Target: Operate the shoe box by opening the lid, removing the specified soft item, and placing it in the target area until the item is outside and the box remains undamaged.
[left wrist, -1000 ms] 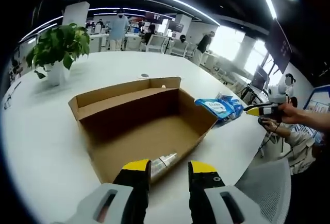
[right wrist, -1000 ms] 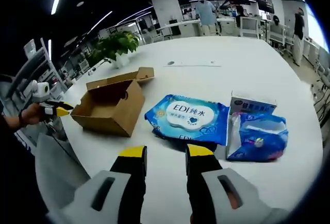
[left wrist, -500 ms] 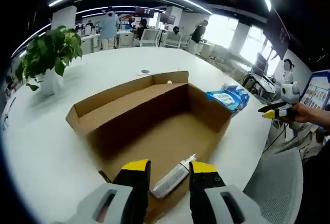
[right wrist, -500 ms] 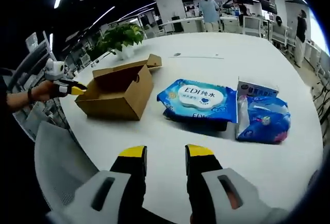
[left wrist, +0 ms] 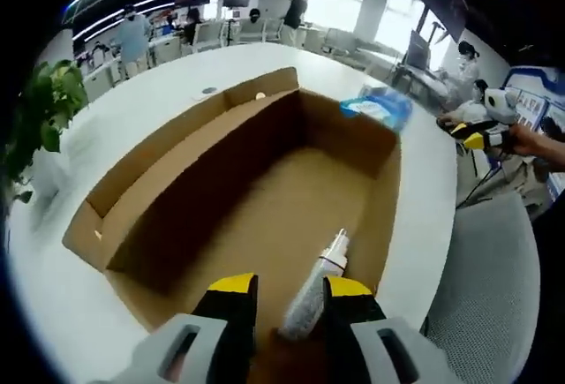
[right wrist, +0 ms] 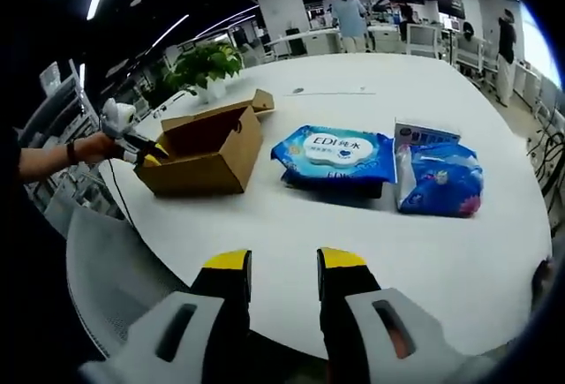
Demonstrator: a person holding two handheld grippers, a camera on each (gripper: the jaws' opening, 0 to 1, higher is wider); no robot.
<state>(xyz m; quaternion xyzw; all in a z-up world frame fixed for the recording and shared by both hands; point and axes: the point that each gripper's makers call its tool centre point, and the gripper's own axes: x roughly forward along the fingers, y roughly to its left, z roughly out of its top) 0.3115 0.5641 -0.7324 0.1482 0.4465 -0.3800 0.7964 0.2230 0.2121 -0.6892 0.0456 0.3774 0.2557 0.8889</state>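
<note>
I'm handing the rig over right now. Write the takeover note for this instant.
Left gripper: open, over the near wall of the box, jaws either side of the tube but not closed on it.
Right gripper: open, empty, over the bare table edge, well away from the box.
Box: open, lid flaps out, looks intact. The tube lies on the box floor near the right wall.
Wipes pack and blue bag lie on the table, outside the box.
Done: box opened.
Left: close on the tube, lift it out, set it on the table without catching the wall.
</note>
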